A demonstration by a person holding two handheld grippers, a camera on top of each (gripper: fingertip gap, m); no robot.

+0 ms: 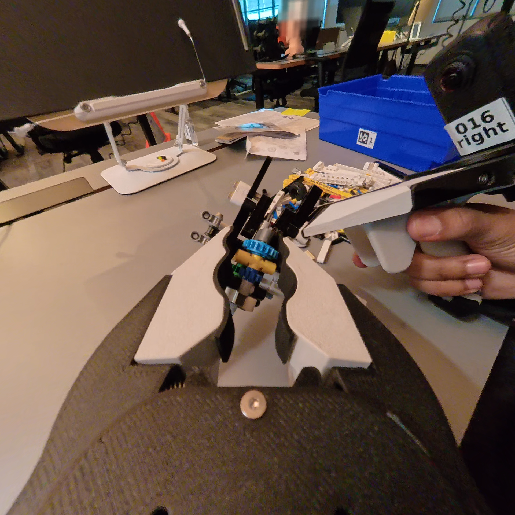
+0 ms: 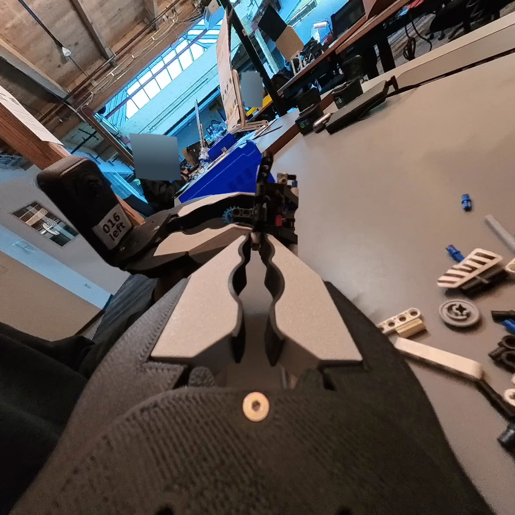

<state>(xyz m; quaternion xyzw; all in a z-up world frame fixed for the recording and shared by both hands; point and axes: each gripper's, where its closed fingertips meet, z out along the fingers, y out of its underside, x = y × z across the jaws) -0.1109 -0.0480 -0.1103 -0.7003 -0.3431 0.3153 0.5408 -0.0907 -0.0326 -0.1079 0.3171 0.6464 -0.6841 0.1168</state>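
Left gripper (image 1: 256,237) with pale grey wavy-edged fingers (image 1: 195,292), black textured base, silver screw (image 1: 253,404) at 6 o'clock, right gripper (image 1: 303,232) at 3 o'clock, black camera housing, white label (image 1: 482,129), pale grey trigger handle (image 1: 384,245)

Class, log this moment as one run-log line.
left gripper: clamps toy-brick gear assembly | right gripper: pinches small peg on assembly | loose brick pile beside blue bin

Left gripper (image 1: 256,245): matt, grainy white plastic fingers (image 1: 195,292) on a ridged, layered black printed body. Brick assembly (image 1: 259,250): smooth, glossy plastic. Storage bin (image 1: 384,117): glossy blue plastic. Tabletop (image 1: 83,264): smooth matt grey. Instruction sheets (image 1: 273,131): creased paper. Mounting screw (image 1: 253,404): bright metal.
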